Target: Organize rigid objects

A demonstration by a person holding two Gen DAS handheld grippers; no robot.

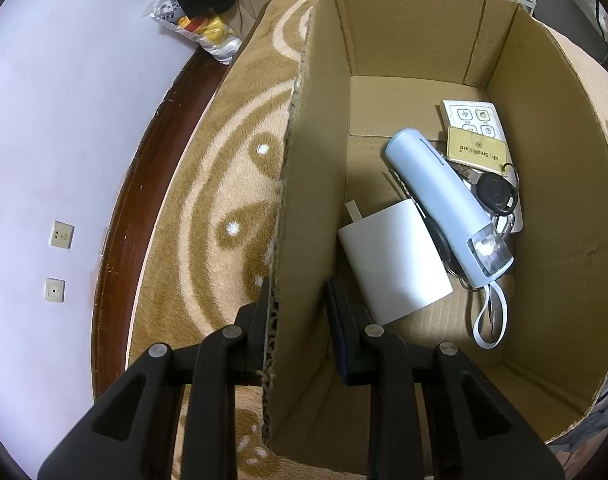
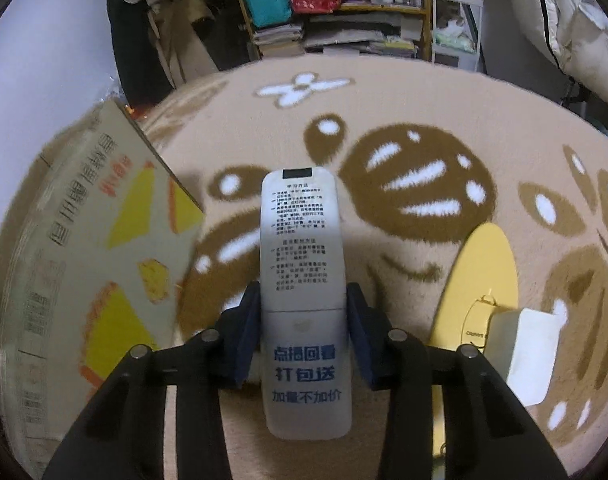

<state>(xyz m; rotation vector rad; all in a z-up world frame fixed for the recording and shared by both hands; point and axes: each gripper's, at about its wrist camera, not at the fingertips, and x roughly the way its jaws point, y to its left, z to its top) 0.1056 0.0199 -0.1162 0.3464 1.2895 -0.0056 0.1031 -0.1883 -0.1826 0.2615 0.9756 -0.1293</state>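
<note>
My left gripper [image 1: 300, 312] is shut on the left wall of the open cardboard box [image 1: 304, 208], one finger outside and one inside. Inside the box lie a white charger block [image 1: 392, 256], a light blue torch with a wrist strap [image 1: 444, 200], a black car key [image 1: 496, 192], a yellow NFC card [image 1: 476, 150] and a small white remote [image 1: 472, 114]. In the right wrist view my right gripper [image 2: 304, 332] is shut on a white remote control [image 2: 304, 280], back side up with printed text, lying lengthwise between the pads over the carpet.
A tan and brown patterned carpet [image 2: 384, 120] covers the floor. The printed outside of the cardboard box [image 2: 84, 260] stands at left of the right gripper. A yellow disc [image 2: 484, 272] and a white block [image 2: 524, 352] lie at right. Shelves and bags crowd the back.
</note>
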